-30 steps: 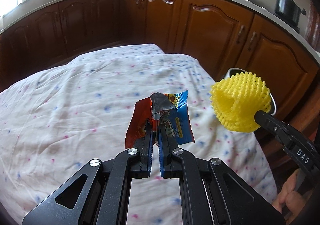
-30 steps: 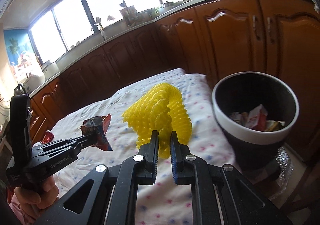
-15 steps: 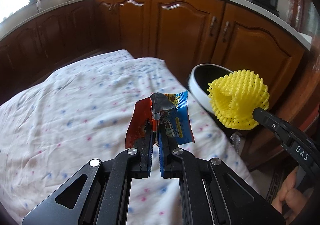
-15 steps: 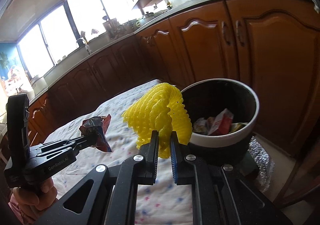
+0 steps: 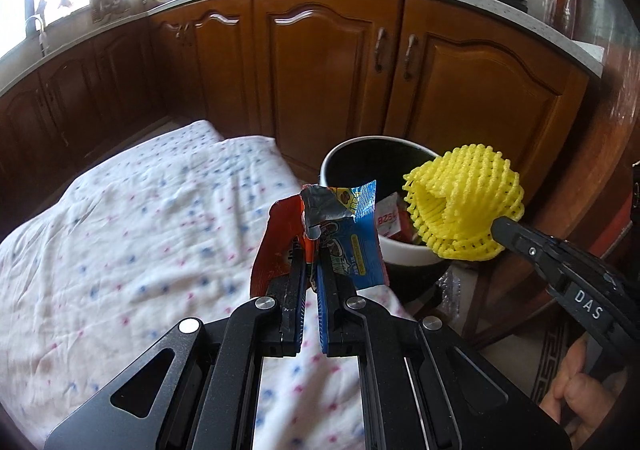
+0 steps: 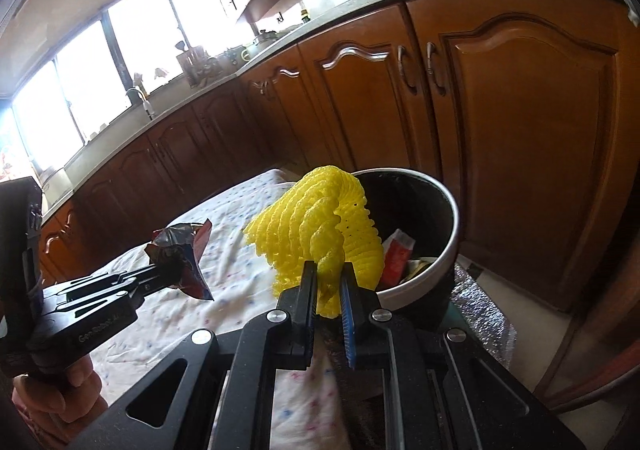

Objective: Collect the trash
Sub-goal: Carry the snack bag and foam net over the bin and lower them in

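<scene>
My left gripper (image 5: 310, 250) is shut on crumpled snack wrappers (image 5: 344, 234), orange and blue, held above the table's right end. From the right wrist view the wrappers (image 6: 180, 250) hang at the left. My right gripper (image 6: 328, 274) is shut on a yellow foam fruit net (image 6: 316, 222), held just in front of the trash bin (image 6: 448, 234). In the left wrist view the net (image 5: 464, 202) hovers over the bin's right rim (image 5: 332, 162). The bin is black inside with a white rim and holds several wrappers.
A table with a white dotted cloth (image 5: 140, 230) lies to the left of the bin. Brown kitchen cabinets (image 5: 328, 78) stand behind, with a pan and pot on the counter. Crinkled foil (image 6: 480, 306) lies on the floor by the bin.
Both grippers have moved to the right toward the bin, still holding their trash. The bin now sits close behind the wrappers and under the net.
</scene>
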Motion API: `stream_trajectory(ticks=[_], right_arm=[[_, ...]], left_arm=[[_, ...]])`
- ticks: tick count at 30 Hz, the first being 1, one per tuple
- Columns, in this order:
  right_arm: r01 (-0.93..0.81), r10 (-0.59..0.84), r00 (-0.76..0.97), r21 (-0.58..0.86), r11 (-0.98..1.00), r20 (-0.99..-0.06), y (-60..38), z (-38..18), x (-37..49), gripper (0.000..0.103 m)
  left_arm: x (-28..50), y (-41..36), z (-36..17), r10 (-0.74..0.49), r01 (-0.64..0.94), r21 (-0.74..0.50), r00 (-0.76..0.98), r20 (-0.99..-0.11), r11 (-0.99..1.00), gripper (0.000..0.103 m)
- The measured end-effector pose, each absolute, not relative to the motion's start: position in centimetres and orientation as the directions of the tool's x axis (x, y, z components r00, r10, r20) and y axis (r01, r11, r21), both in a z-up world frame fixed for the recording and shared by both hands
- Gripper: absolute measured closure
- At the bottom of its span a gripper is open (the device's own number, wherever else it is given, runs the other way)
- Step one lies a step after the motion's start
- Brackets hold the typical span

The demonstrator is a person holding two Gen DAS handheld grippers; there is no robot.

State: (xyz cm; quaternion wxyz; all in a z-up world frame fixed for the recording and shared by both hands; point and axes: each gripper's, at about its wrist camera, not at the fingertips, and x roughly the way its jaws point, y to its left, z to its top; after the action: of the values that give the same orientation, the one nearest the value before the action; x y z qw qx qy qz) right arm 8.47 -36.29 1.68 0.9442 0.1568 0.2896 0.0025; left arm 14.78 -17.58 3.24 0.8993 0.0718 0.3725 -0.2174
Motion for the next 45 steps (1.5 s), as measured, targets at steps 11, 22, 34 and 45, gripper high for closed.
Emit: stream_trajectory(ticks=[11, 22, 34, 45], right_arm=[[0.118, 0.061, 0.824, 0.276, 0.954, -0.563, -37.8, 1.9, 9.7, 0.092], [0.139, 0.040, 0.799, 0.250, 0.958, -0.600, -38.6, 1.2, 11.1, 0.092], [0.155, 0.028, 0.749, 0.217, 0.964, -0.662, -39.8, 0.2, 13.2, 0.091], [0.153, 0.050, 0.714, 0.226, 0.962, -0.698, -40.6, -0.6, 14.5, 0.088]], left_arm=[[16.8, -21.1, 3.5, -0.346, 0.473, -0.018, 0.617, -0.707, 0.881, 0.099], [19.4, -24.6, 2.9, -0.342, 0.500, 0.004, 0.599, -0.724, 0.866, 0.099], [22.3, -28.0, 1.3, -0.328, 0.529, 0.018, 0.553, -0.766, 0.849, 0.099], [23.9, -29.6, -0.4, -0.307, 0.548, 0.020, 0.497, -0.812, 0.836, 0.098]])
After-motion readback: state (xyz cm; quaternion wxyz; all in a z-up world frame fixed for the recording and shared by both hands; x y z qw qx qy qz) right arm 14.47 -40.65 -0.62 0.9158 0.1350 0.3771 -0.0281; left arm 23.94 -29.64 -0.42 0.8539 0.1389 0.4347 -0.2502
